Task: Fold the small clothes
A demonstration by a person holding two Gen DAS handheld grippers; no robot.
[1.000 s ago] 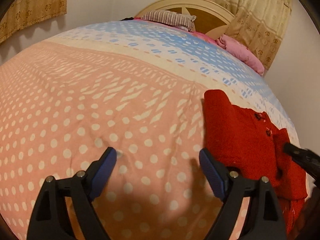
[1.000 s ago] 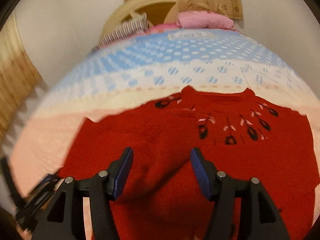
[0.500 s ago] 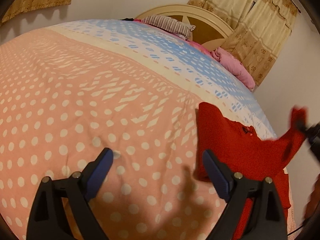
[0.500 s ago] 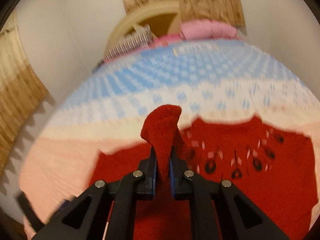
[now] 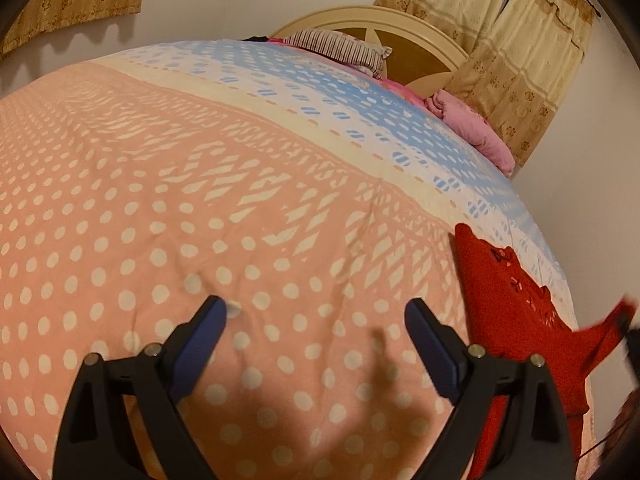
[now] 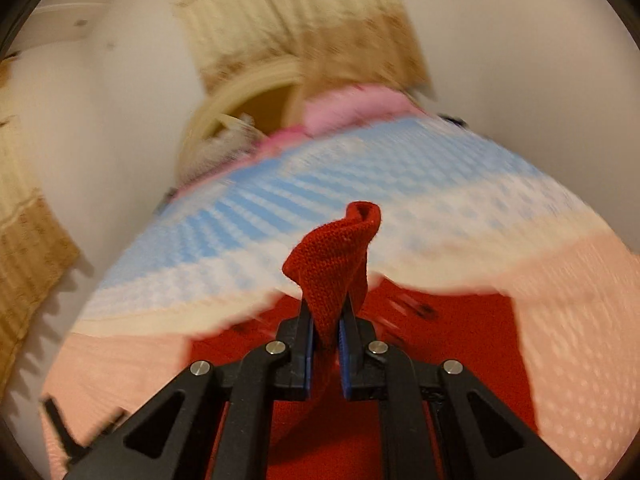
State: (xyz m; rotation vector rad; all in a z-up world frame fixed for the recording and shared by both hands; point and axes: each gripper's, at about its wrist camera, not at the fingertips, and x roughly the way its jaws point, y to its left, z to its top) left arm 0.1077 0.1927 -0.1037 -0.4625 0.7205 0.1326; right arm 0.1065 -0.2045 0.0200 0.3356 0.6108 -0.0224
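The right gripper (image 6: 325,354) has its blue-padded fingers (image 6: 307,354) pressed nearly together on a fold of the red sweater (image 6: 460,344); a tuft of knit stands up out of the pinch and curls over at its top. The rest of the garment spreads flat below and behind the fingers, with small dark stitched motifs across its chest, blurred by motion in this view. No lettering or label can be read on it.

The left gripper (image 5: 316,354) has its fingers (image 5: 198,346) spread wide with nothing between them. It hangs over the pink, white-dotted part of the bedspread (image 5: 200,200), and whether the tips touch the cloth cannot be told. In the left wrist view the sweater (image 5: 504,304) lies near the right edge of the bed, just beside the right-hand finger, with one sleeve lifted and stretched towards the frame edge, where the dark tip of the right gripper (image 5: 630,338) is barely visible and blurred.

Beyond the pink area the bedspread turns to a cream band, then to a blue and white pattern. At the head of the bed sit a striped pillow (image 5: 340,46) and a pink pillow (image 5: 472,126), against a cream headboard (image 5: 416,54). Tan patterned curtains (image 5: 512,48) hang behind, by a white wall.
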